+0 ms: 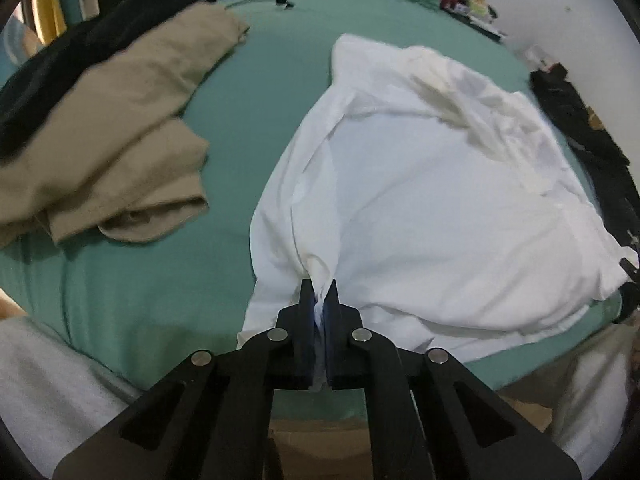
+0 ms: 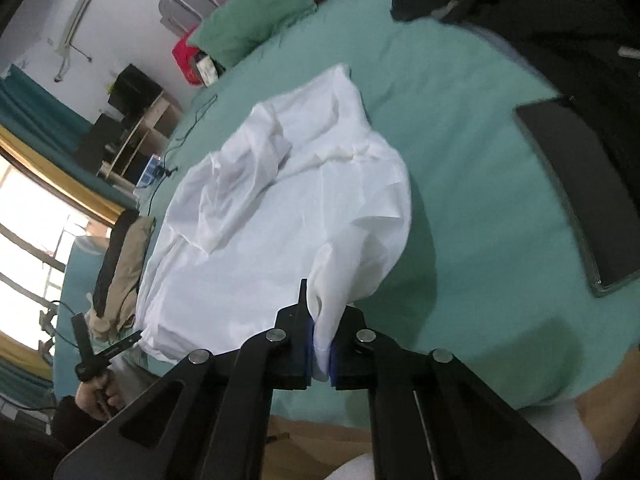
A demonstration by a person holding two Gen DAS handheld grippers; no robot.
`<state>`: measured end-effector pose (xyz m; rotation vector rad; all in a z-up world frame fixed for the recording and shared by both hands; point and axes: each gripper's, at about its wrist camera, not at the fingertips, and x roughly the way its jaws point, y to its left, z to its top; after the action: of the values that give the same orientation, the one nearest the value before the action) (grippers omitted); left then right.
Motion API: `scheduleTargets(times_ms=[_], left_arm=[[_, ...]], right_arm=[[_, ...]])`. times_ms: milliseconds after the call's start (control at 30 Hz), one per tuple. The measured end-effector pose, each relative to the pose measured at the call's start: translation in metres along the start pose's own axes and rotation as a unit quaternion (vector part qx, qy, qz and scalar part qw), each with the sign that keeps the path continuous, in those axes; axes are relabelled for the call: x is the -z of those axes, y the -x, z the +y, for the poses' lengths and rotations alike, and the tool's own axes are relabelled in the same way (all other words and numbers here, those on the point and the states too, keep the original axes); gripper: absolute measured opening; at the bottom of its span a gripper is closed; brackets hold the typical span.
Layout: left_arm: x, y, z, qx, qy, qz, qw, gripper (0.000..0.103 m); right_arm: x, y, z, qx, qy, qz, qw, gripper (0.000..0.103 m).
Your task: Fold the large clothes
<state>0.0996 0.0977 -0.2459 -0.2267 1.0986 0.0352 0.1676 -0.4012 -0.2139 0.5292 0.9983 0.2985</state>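
Lying rumpled across the green bed [image 1: 248, 128], the white garment [image 1: 420, 200] spreads away from both grippers, its near edge gathered up into each pair of fingers. In the left wrist view the left gripper [image 1: 319, 300] has its fingers closed tight on a bunched fold of the white cloth, which rises between the blue pads and fans out ahead and to the right over the sheet. In the right wrist view the right gripper [image 2: 320, 312] likewise has its fingers clamped on a corner of the white garment [image 2: 280, 208]; the cloth hangs down between the pads and billows upward just ahead of them, lifted a little off the bed [image 2: 460, 140] at that corner. The rest of the garment rests on the sheet, creased and partly doubled over at its far end.

A tan garment [image 1: 120, 132] lies on the bed well left of the white one, with black clothing [image 1: 80, 60] behind it. A green pillow [image 2: 252, 20] sits at the far end of the bed, and a dark flat tablet-like slab [image 2: 580, 196] lies on the sheet to the right.
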Motion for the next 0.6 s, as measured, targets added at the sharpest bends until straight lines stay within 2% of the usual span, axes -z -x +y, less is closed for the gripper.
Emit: scheduleTargets(times_ms=[200, 400, 600], left_arm=[[-0.014, 0.041, 0.011, 0.013, 0.010, -0.046, 0.9988, 0.003], [-0.024, 0.086, 0.008, 0.024, -0.017, -0.086, 0.9959, 0.003], [-0.036, 0.112, 0.011, 0.043, -0.010, -0.108, 0.9932, 0.003]], right_arm=[[0.002, 0.021, 0.009, 0.052, 0.024, -0.023, 0.998, 0.005], [0.001, 0.045, 0.018, 0.063, 0.039, -0.047, 0.996, 0.005], [-0.006, 0.063, 0.025, 0.061, 0.048, -0.062, 0.995, 0.005]])
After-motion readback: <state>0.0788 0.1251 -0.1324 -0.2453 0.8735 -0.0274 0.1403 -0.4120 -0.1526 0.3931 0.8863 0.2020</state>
